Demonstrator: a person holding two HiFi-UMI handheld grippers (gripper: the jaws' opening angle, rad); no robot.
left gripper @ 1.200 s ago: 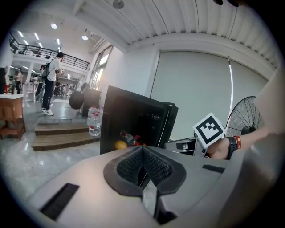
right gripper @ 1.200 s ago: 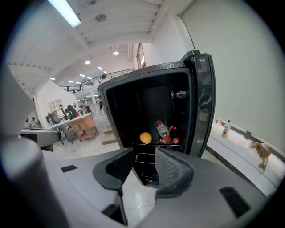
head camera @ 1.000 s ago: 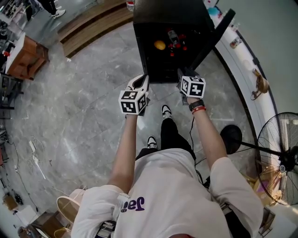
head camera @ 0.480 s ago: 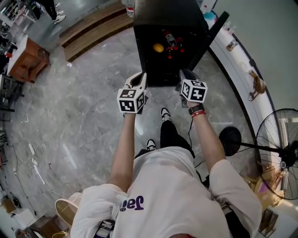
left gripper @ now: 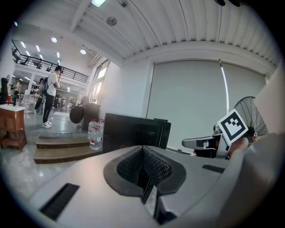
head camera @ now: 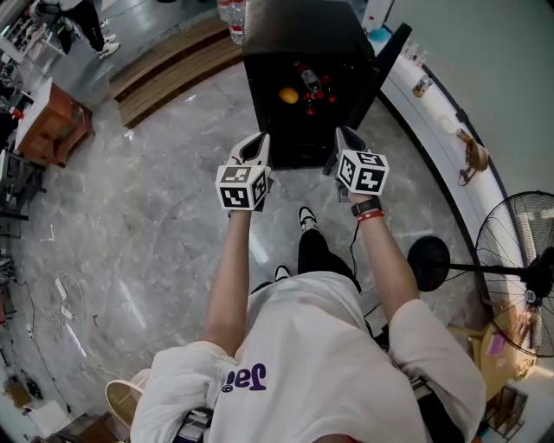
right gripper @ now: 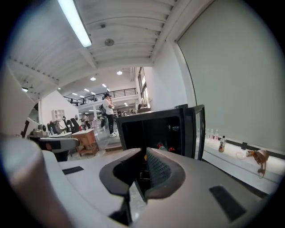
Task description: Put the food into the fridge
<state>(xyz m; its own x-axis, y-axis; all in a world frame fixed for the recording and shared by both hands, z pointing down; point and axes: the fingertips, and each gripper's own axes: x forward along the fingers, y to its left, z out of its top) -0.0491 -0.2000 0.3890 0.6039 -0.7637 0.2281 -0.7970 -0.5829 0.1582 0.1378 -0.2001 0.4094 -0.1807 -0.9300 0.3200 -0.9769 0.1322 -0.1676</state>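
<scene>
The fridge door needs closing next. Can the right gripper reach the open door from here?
Probably yes. The door stands open on the right of the fridge, ahead of the right gripper, with nothing in between. Its jaws have just been closing on nothing.

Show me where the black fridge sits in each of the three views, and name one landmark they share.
Head view: the fridge is at top centre, seen from above with its front open.
Left gripper view: the fridge stands just left of centre, above the jaws.
Right gripper view: the fridge fills the centre, its inside facing the camera.
Shared landmark: its open door, at the fridge's right side in every picture.
</scene>
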